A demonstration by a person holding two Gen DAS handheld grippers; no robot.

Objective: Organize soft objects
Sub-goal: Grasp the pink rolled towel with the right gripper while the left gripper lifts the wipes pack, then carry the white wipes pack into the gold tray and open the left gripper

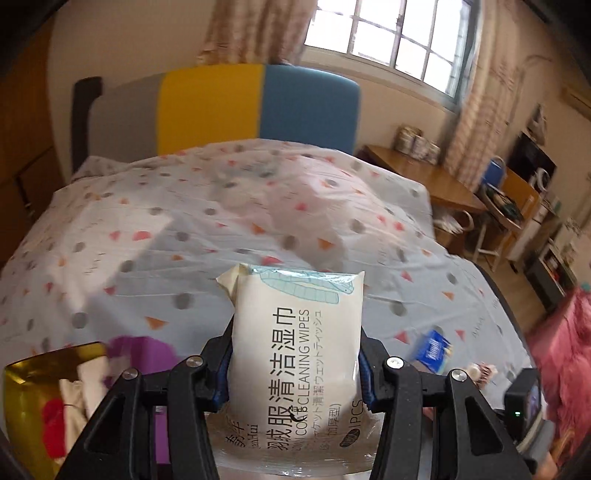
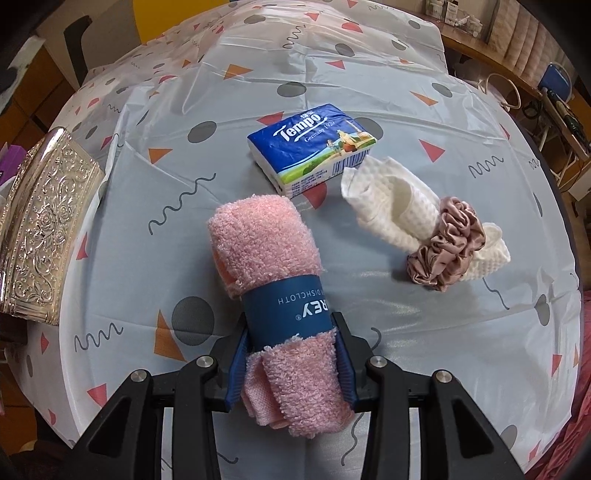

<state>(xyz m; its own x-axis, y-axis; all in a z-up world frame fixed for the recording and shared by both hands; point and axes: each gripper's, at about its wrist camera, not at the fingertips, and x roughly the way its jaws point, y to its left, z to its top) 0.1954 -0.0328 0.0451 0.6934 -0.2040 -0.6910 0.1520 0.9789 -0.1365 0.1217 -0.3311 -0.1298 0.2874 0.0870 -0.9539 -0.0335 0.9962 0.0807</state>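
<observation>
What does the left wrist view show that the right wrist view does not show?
Only the left wrist view shows the left gripper shut on a cleaning wipes pack, and the window. Only the right wrist view shows the right gripper shut on a pink dishcloth roll, and a white waffle cloth inside a scrunchie. Both show the Tempo tissue pack and the patterned tablecloth.

Daylight pours in from the window (image 1: 391, 33) at the far right, blown out to white. The left wrist view is smeared by motion blur across the patterned cover (image 1: 258, 206), though the wipes pack (image 1: 295, 350) near the lens stays sharp. The right wrist view is crisp and evenly lit, with soft sheen on the cover (image 2: 424, 288) and glints on the embossed metal box (image 2: 44, 229). Both views bend at their dark edges.
</observation>
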